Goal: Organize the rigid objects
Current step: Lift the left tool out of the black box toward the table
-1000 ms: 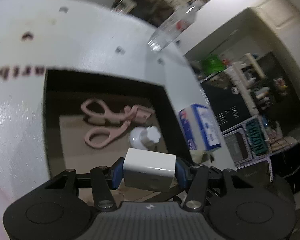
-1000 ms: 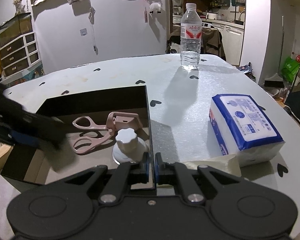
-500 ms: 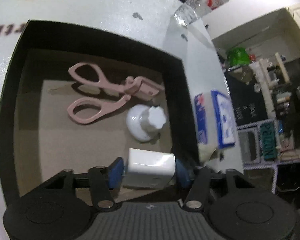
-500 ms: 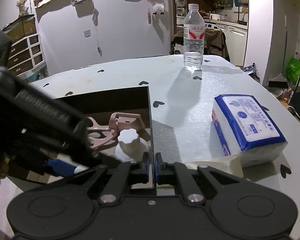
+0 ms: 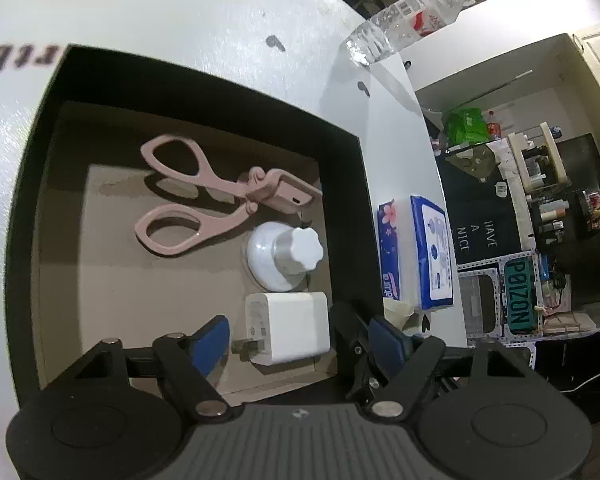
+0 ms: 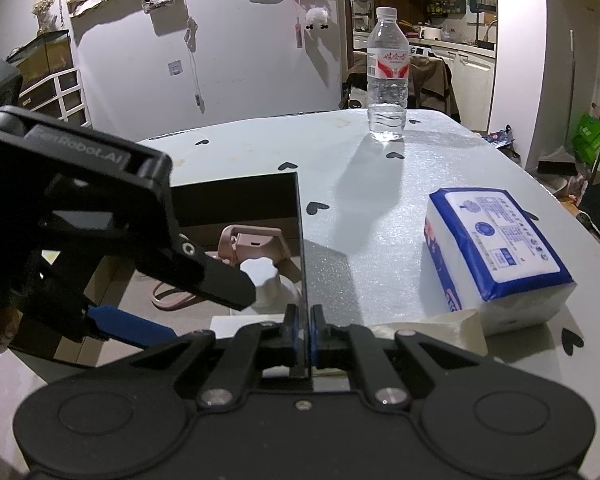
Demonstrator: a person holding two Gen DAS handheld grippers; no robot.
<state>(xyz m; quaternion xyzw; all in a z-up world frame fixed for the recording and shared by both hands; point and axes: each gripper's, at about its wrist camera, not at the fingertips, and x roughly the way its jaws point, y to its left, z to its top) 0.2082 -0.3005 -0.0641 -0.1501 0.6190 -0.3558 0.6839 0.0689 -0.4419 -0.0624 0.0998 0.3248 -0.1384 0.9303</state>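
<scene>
The white square plug-in charger (image 5: 290, 328) is seen lying on the brown floor of the black open box (image 5: 204, 92), just beside the white knobbed cap (image 5: 284, 256) and near the pink plastic scissors (image 5: 204, 200). The left gripper (image 5: 300, 338) is held over it, its jaws opening and clear of the charger. The right gripper (image 6: 305, 330) is clamped on the box's thin right wall, on the white worktop (image 6: 380, 208).

White charger (image 5: 288, 326) lies flat in black box (image 5: 204, 84), beside pink scissors (image 5: 208, 196).
</scene>
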